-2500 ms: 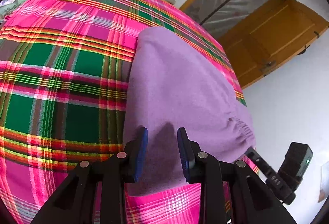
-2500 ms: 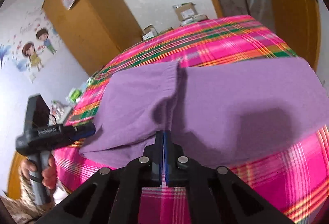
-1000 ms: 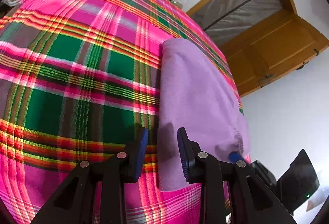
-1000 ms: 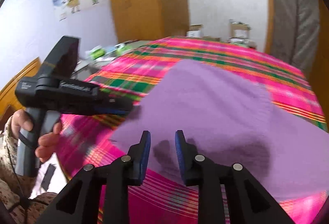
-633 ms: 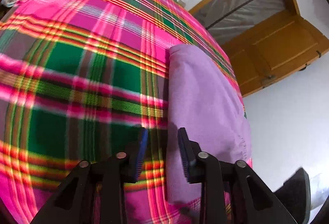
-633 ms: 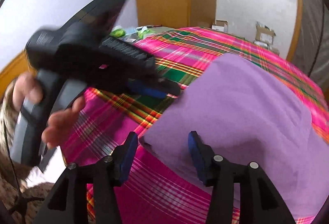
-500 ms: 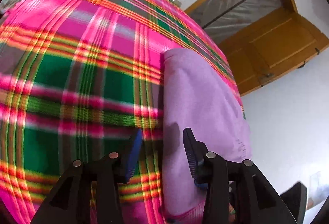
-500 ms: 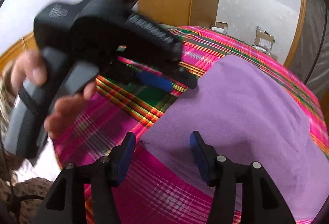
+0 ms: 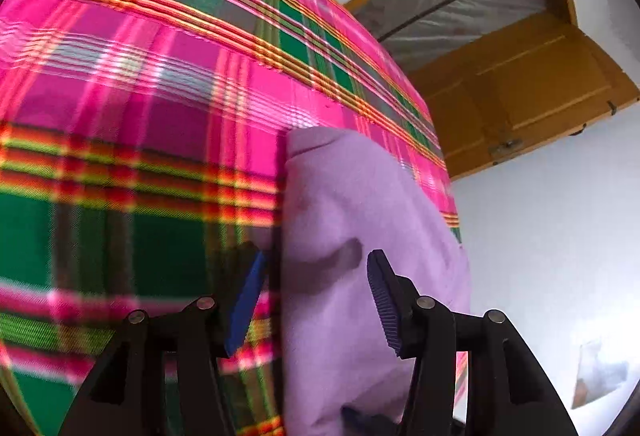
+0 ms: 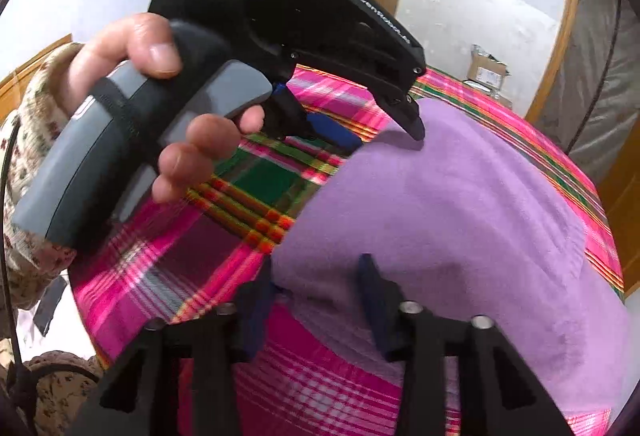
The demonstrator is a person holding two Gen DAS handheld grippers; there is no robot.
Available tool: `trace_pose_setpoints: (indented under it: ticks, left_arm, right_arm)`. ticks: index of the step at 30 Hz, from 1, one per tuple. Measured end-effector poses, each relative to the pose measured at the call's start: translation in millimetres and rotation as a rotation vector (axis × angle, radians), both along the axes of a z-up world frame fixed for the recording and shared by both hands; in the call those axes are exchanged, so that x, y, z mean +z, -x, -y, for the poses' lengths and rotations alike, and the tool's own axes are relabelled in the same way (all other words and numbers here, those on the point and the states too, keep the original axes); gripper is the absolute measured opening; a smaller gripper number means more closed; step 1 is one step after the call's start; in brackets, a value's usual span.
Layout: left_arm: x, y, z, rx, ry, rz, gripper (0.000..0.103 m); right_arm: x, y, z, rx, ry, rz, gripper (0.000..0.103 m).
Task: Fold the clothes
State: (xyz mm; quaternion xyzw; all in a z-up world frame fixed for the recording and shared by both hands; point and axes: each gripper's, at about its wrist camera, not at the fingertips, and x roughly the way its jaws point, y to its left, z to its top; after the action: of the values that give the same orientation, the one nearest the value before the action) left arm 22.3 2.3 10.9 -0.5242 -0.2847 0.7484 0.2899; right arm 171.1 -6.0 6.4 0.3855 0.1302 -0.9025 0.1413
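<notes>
1. Folded lilac fleece garment (image 9: 360, 236) lies flat on a pink, green and yellow plaid bedspread (image 9: 140, 115), toward the side of the bed nearest the brown wooden door (image 9: 532, 91).
2. Left gripper (image 9: 316, 292): black frame, blue ribbed pads. Jaws wide and opening. They straddle the garment's long folded edge: one pad over the plaid, the other over the fleece. Pads do not press the cloth; nothing held.
3. In the right wrist view, the left gripper (image 10: 384, 131) has its upper fingertip at the fleece surface near the far edge and the blue lower one at the bedspread beside it. A hand (image 10: 168, 115) in a floral sleeve (image 10: 28, 139) grips its grey handle.
4. Right gripper (image 10: 316, 288): jaws closing, moderately apart, set around the garment's near corner. Blurred; pads flank the fleece, with no clamp visible.
</notes>
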Motion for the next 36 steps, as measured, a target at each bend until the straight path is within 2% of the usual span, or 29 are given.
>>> trace_pose_setpoints:
  ticks: [1, 7, 9, 10, 11, 14, 20, 25, 29, 36]
  left_arm:
    - [-2, 4, -2, -0.007, -0.02, 0.01, 0.055]
    - [-9, 23, -13, -0.028, -0.108, 0.07, 0.051]
    - [-13, 27, -15, -0.033, -0.125, 0.09, 0.035]
    - [-14, 28, -15, -0.033, -0.128, 0.095, 0.031]
    - [-16, 29, -15, -0.032, -0.13, 0.101, 0.017]
    - [-19, 31, -13, -0.013, -0.149, 0.109, 0.012]
    - [-6, 29, 0, 0.0, -0.17, 0.058, 0.011]
    - [7, 24, 14, 0.017, -0.191, 0.005, 0.011]
    - [14, 14, 39, 0.025, -0.175, -0.038, 0.011]
    - [21, -2, 80, 0.091, -0.14, -0.067, 0.011]
  right_arm:
    - [1, 1, -3, -0.008, 0.012, 0.0, 0.026]
    - [5, -3, -7, -0.022, 0.035, -0.012, 0.017]
    - [8, -3, -7, -0.025, 0.041, -0.018, 0.016]
    - [11, -4, -7, -0.026, 0.041, -0.024, 0.016]
    - [13, -4, -6, -0.027, 0.046, -0.028, 0.015]
    - [19, -6, -6, -0.033, 0.044, -0.041, 0.015]
    - [28, -9, 4, -0.044, 0.024, -0.078, 0.013]
    - [37, -7, 15, -0.03, 0.045, -0.085, 0.013]
    - [38, -5, 29, 0.012, 0.047, -0.079, 0.013]
    - [40, -4, 58, 0.124, 0.07, -0.066, 0.013]
